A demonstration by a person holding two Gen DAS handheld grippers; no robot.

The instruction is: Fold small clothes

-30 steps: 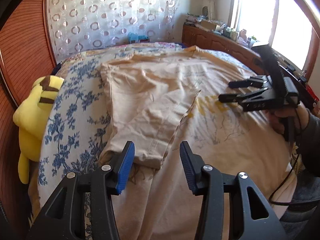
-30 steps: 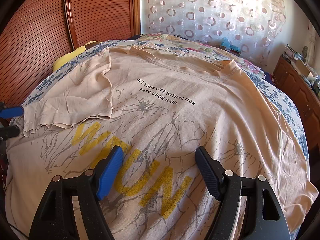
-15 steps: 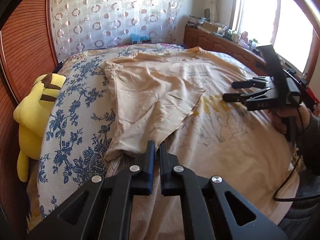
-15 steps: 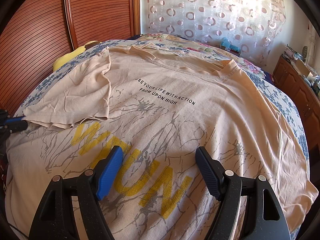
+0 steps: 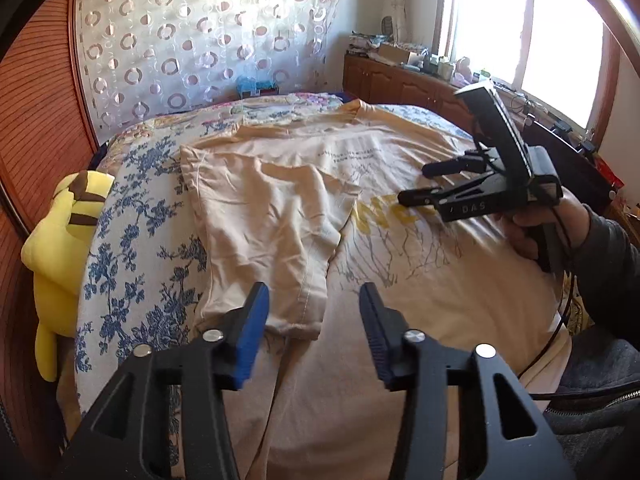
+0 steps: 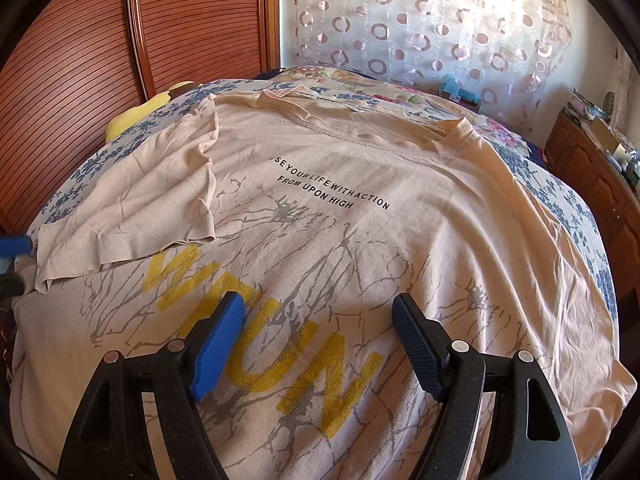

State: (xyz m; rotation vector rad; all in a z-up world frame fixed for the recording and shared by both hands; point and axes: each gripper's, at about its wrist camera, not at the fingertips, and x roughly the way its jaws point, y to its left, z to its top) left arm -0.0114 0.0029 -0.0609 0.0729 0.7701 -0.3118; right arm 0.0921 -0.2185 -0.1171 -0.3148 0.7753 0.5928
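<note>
A beige T-shirt [image 6: 360, 248] with yellow letters and black text lies spread on the bed, also in the left wrist view [image 5: 400, 280]. One sleeve [image 5: 272, 232] is folded inward over the shirt body; it shows in the right wrist view [image 6: 140, 216] at the left. My left gripper [image 5: 314, 312] is open and empty, just in front of the folded sleeve's hem. My right gripper [image 6: 318, 320] is open and empty, hovering over the yellow print; it also shows in the left wrist view [image 5: 416, 184].
The bed has a blue floral cover [image 5: 136, 264]. A yellow plush toy [image 5: 60, 248] lies at the bed's left edge by the wooden headboard [image 6: 120, 40]. A wooden cabinet [image 5: 400, 84] with clutter stands under the window. A cable [image 5: 560, 320] hangs from the right gripper.
My left gripper was shut on the sleeve hem half a second ago; it has opened and let the sleeve go, now lying flatter. The right gripper has barely moved.
</note>
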